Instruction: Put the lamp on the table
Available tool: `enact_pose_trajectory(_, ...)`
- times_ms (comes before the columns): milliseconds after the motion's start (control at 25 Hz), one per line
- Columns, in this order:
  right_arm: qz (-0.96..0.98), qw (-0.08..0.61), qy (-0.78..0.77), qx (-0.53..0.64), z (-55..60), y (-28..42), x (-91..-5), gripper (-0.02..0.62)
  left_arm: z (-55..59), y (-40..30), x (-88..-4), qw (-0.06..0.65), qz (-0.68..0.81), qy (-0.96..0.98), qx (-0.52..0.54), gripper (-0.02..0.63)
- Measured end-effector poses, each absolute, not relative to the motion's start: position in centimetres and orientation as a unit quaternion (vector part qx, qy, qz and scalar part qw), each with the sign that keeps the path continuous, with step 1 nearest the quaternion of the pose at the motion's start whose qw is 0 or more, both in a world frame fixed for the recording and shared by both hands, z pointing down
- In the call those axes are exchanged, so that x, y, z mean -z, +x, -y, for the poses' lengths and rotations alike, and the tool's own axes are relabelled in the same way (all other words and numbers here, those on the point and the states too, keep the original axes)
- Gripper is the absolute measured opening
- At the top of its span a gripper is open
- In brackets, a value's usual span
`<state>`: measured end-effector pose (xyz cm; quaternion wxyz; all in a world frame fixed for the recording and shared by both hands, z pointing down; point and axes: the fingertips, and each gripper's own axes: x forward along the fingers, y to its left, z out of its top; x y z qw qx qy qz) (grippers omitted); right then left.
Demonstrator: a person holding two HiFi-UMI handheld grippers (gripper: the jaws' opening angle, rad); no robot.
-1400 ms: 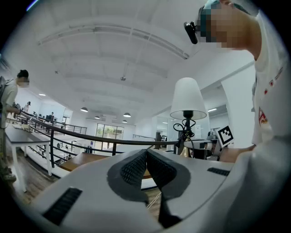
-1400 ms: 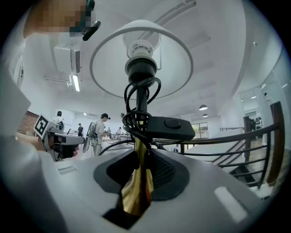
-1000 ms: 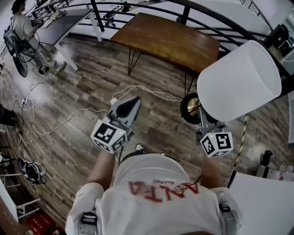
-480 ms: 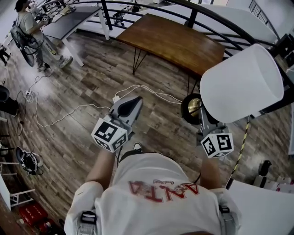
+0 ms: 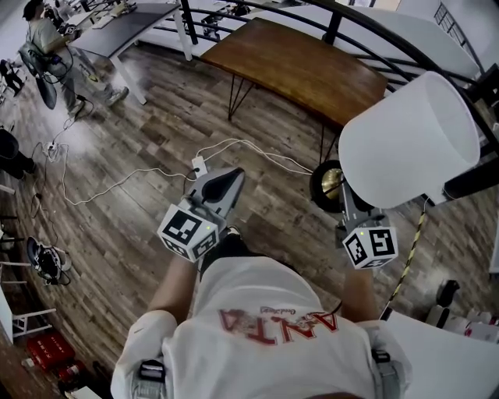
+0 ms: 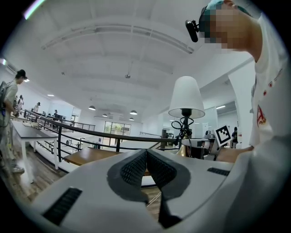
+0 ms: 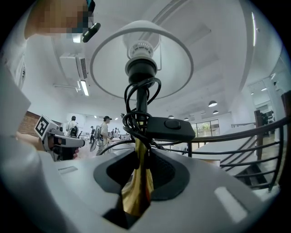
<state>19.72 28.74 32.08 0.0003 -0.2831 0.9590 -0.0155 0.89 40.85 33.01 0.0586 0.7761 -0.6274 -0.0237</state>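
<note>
Brown table (image 5: pixel 296 66) is standing on thin metal legs on the plank floor (image 5: pixel 132 132), its far edge running along the railing (image 5: pixel 366 15). White cable (image 5: pixel 234 141) is snaking over the floor in front of the table's near edge, with a power strip (image 5: pixel 197 165) lying on it. Grey table (image 5: pixel 117 17) is standing at the floor's far-left corner.
</note>
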Motion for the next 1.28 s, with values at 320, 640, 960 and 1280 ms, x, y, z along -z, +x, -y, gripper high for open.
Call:
enact_pose_trajectory(320,-0.957,0.002,-0.290,0.002,-25.6,18.0,-31.5,0.095,-36.4,-0.7,-33.4,0.058,0.612,0.788,0.035,0.009)
enact_pose_trajectory(640,-0.949,0.008,-0.316,-0.009,-20.1,15.2,-29.6,0.095,-29.1,-3.9,-32.2,0.052,0.585,0.808,0.043,0.009)
enact_pose_trajectory(960,-0.941,0.015,-0.337,-0.003,-15.1,10.0,-28.2,0.095,-23.0,-10.2,-31.3,0.049,0.569,0.820,0.035,0.009)
enact_pose_trajectory(1280,-0.927,0.020,-0.374,-0.007,-10.3,6.7,-28.0,0.095,-18.4,-15.8,-32.2,0.061,0.557,0.828,0.032,0.009)
